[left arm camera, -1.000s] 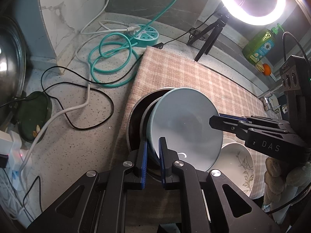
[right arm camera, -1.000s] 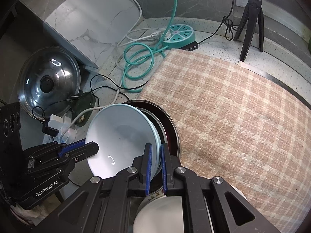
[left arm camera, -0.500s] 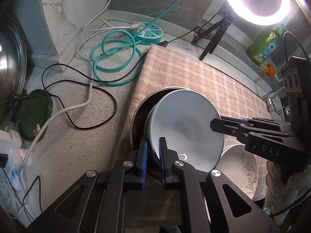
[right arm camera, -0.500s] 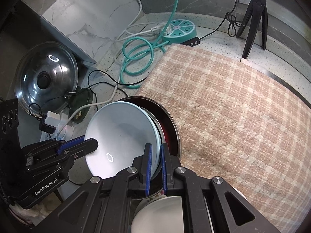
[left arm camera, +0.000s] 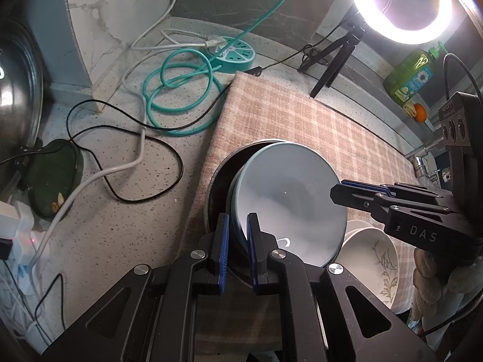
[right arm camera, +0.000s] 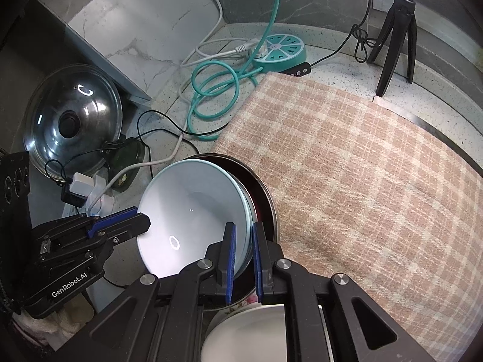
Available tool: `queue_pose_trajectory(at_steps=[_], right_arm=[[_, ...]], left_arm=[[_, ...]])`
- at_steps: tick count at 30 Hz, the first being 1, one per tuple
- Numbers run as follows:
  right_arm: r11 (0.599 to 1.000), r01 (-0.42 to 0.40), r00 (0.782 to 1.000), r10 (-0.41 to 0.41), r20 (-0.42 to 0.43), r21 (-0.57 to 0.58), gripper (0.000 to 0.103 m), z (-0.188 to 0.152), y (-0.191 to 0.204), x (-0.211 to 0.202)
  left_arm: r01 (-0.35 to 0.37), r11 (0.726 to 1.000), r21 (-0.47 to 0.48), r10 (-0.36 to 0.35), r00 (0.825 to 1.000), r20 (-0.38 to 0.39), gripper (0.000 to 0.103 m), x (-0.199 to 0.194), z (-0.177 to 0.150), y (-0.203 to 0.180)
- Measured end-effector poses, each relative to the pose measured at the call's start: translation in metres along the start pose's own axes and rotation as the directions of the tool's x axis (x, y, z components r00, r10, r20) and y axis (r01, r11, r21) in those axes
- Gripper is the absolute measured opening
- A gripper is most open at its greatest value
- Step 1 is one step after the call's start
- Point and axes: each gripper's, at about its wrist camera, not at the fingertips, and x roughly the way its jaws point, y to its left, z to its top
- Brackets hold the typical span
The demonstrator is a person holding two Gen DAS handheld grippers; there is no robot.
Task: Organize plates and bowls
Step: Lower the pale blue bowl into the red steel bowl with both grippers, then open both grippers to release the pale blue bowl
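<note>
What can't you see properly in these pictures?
- Dark metal pan: the light blue bowl hides its inside, both views.
- White floral bowl: right claw covers it in the right view; cut off in the left.
- Green bottle: label too small, left view.
- Ring light: glare washes out its centre.

Bowl (left arm camera: pixel 286 199) tilted in pan (left arm camera: pixel 217 187) on cloth (left arm camera: pixel 302 120), floral bowl (left arm camera: pixel 371 259) beside it
</note>
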Motion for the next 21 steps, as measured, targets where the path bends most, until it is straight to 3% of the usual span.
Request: queue_pose_trajectory(at_steps=[7, 16, 21], right_arm=[[1.000, 0.009, 1.000, -0.009, 0.030, -0.018, 0.013, -0.002, 0.003, -0.013], [0.998, 0.026, 0.996, -0.022, 0.081, -0.057, 0.026, -0.010, 0.004, -0.031], [1.000, 0.024, 0.995, -0.022, 0.098, -0.016, 0.027, -0.012, -0.006, -0.034]], left_arm=[[-0.011, 1.000, 0.002, 0.011, 1.000, 0.029, 0.010, -0.011, -0.003, 0.003], [-0.084, 0.996, 0.030, 0.081, 0.992, 0.097, 0.011, -0.028, -0.009, 0.007], [-0.099, 0.994, 0.036, 0.095, 0.990, 0.108, 0.014, -0.030, -0.013, 0.010]])
